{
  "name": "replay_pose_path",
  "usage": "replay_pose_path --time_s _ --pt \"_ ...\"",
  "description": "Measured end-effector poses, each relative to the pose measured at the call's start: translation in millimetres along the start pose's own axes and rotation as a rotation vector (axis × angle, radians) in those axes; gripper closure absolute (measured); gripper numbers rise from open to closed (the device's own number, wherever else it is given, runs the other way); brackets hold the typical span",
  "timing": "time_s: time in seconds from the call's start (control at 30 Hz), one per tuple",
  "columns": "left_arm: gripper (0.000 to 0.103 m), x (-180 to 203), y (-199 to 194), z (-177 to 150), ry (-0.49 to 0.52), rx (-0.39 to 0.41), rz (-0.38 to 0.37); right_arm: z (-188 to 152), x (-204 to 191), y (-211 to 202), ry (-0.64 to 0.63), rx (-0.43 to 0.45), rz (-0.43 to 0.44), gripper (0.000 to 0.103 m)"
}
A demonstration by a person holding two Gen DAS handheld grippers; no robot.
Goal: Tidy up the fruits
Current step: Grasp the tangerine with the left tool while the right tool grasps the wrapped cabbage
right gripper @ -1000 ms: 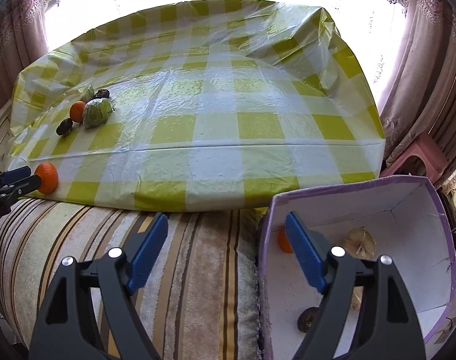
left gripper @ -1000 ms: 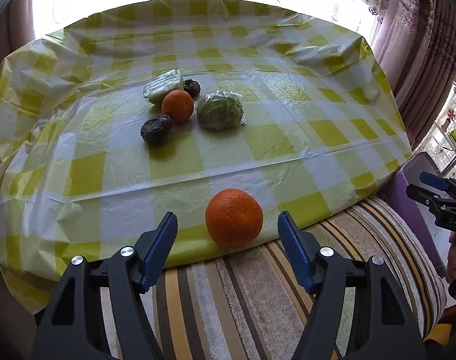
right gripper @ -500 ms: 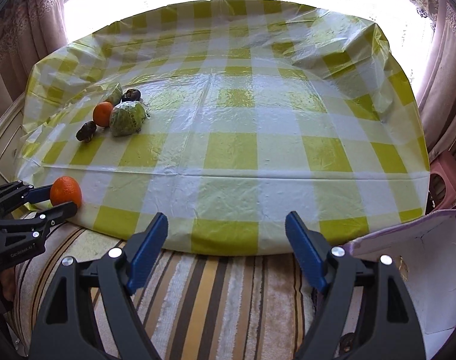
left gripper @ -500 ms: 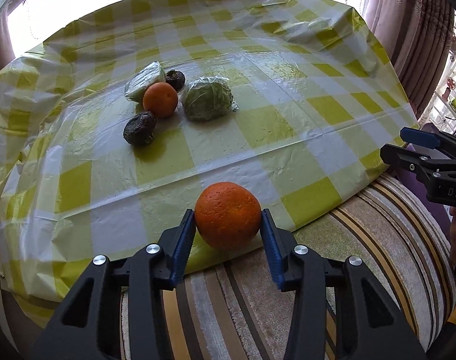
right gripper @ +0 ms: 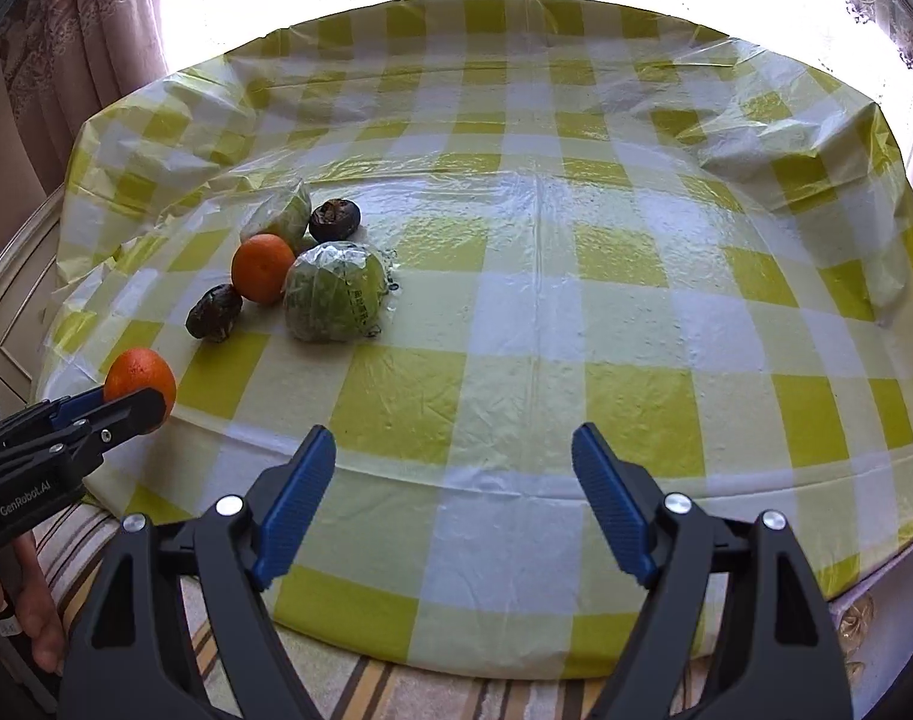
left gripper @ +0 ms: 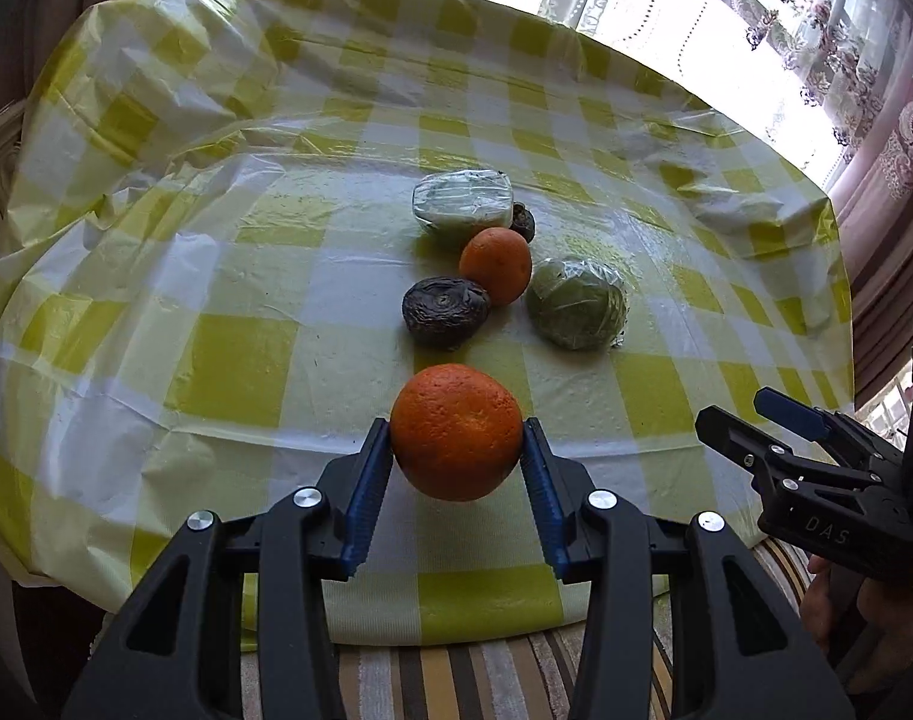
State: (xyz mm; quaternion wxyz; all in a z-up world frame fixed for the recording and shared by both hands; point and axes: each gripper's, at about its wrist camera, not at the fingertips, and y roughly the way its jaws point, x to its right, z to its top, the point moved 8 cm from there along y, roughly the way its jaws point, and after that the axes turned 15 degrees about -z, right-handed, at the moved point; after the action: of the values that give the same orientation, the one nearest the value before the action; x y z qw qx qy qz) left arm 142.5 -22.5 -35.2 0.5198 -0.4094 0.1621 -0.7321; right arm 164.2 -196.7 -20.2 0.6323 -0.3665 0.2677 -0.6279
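Left claw point(left gripper: 456, 468) pinches an orange point(left gripper: 456, 432) at lower centre of the left wrist view, both blue pads pressed on its flanks at about the widest girth; the jaws have just been closing, and the fruit now sits between them, apparently lifted clear of the checked worktop point(left gripper: 216, 276). Right claw point(right gripper: 453, 504) stands spread and holds nothing, low in the right wrist view, over the near edge of the worktop. Remaining items lie clustered at mid-frame, well apart from the held orange: a second orange point(left gripper: 495, 264), touching a dark wrinkled fruit point(left gripper: 444, 312); a wrapped green ball point(left gripper: 576, 303) just beside it; a wrapped pale pack point(left gripper: 462, 201) behind, with another dark fruit point(left gripper: 523, 222) tucked at its right. The step in hand appears to be carrying off the gripped orange. To do it well, the grip should probably stay on the equator of the fruit, since a round, pebbled skin can roll out of pads set too high or low; the claw is best kept steady in tilt and lifted before moving sideways, so the glossy plastic cover is not dragged. No receiving container shows in either current view, so the destination cannot be told.
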Motion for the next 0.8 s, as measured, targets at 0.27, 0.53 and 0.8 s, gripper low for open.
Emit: replay_pose_path --time_s 0.27,0.53,0.8 --pt "0.061 -21.5 -1.3 3.6 -0.095 0.041 -0.023 26.3 -37.6 25.6 -0.056 0.001 -0.002 0.020" --pt "0.062 -26.7 -3.7 4.7 -0.110 0.064 -0.019 49.0 -66.1 41.5 -0.082 0.024 0.000 0.020" --pt "0.061 -30.5 -4.4 5.9 -0.117 0.069 -0.016 59.9 -81.3 55.2 -0.090 0.024 -0.001 0.021"
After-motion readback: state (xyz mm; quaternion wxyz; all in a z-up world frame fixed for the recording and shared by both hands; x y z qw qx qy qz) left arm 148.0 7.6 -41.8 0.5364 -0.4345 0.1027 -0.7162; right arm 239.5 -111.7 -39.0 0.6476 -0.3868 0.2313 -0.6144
